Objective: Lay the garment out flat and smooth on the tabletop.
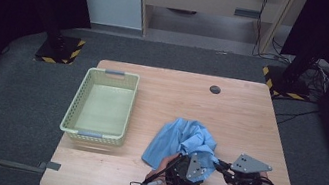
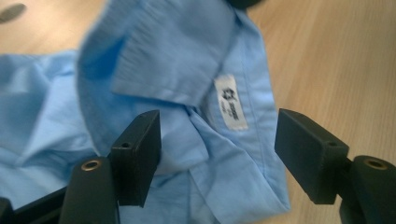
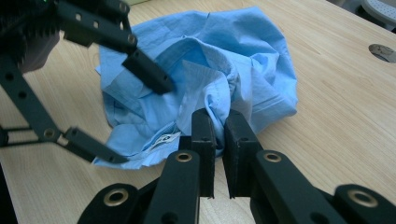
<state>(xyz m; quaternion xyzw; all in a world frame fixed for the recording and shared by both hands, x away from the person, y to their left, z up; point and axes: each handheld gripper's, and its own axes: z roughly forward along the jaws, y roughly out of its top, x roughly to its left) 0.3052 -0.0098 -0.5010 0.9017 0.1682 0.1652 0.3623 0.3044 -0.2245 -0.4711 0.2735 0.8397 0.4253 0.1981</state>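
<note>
Right gripper view: we are pinching the crumpled blue shirt [image 3: 205, 79] on the wooden table [image 3: 336, 102] with right gripper [image 3: 220, 135] closed on fabric, left gripper [image 2: 217, 154] spread around its collar to lift.

Both tongs are matte black, each with two blocky rectangular jaws on slotted black links pinned with brass-coloured rivets. The left tongs [image 1: 188, 170] and the right tongs [image 1: 224, 169] each carry a grey three-cornered plate dotted with small holes. A thin dark cable with a pale connector trails from each. The forearms are bare, no sleeves.
</note>
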